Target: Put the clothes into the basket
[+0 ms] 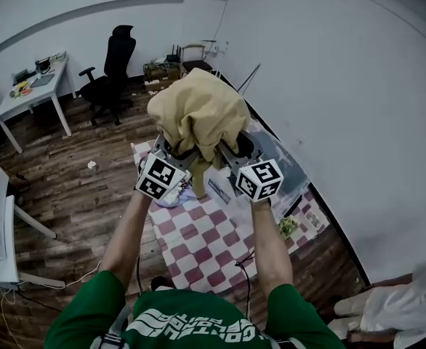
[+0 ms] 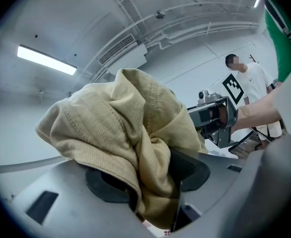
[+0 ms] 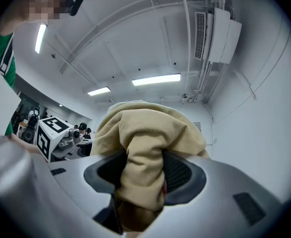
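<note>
1. Pinching one tan garment (image 1: 198,111) with both tools: the left gripper (image 1: 168,147) is clamped on one fold and the right gripper (image 1: 231,151) on another (in both gripper views cloth fills the gap between the jaws).
2. The garment hangs bunched in the air in front of the person, above a checkered mat (image 1: 198,246) on the wood floor, touching nothing but the jaws.
3. Progress, my read: mid-carry. It is off the floor but not in anything yet.
4. Basket: can't make one out in any view (may be hidden under the cloth and the grippers).
5. Left to do, at a guess: get the garment over the basket, spread both pairs of jaws, then handle any other clothes.
</note>
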Motion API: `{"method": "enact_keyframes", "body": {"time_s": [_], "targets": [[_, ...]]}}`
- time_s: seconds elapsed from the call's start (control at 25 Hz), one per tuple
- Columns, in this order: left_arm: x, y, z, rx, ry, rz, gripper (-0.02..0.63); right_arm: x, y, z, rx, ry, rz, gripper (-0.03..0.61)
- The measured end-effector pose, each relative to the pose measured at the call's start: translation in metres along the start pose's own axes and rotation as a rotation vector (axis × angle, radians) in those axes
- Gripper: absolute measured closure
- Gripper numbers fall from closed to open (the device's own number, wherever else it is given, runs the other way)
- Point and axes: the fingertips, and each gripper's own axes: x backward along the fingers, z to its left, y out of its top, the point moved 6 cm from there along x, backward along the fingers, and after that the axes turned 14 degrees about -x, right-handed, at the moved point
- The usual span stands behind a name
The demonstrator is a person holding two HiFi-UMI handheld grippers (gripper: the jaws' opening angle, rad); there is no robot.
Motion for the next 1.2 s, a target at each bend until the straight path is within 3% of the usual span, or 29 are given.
{"method": "enact_keyframes", "body": {"time_s": [0.36,0.76,0.96,1.2], "targets": [[-0.051,0.050,0.028,-0.050,0.015,-0.100,0.393,0.006,0.063,-0.036,0.105,-0.052,-0.072,0.356],[-0.132,0.091,0.012,-0.079,-0.077,-0.200,0.393,0.048,0.092,-0.101,0.143,-0.176,-0.124,0.356],[-0.165,0.098,-0.005,-0.068,-0.135,-0.225,0.393,0.069,0.092,-0.128,0.141,-0.237,-0.114,0.356],[-0.205,0.080,-0.033,-0.030,-0.231,-0.202,0.393,0.085,0.064,-0.165,0.095,-0.310,-0.075,0.356]]}}
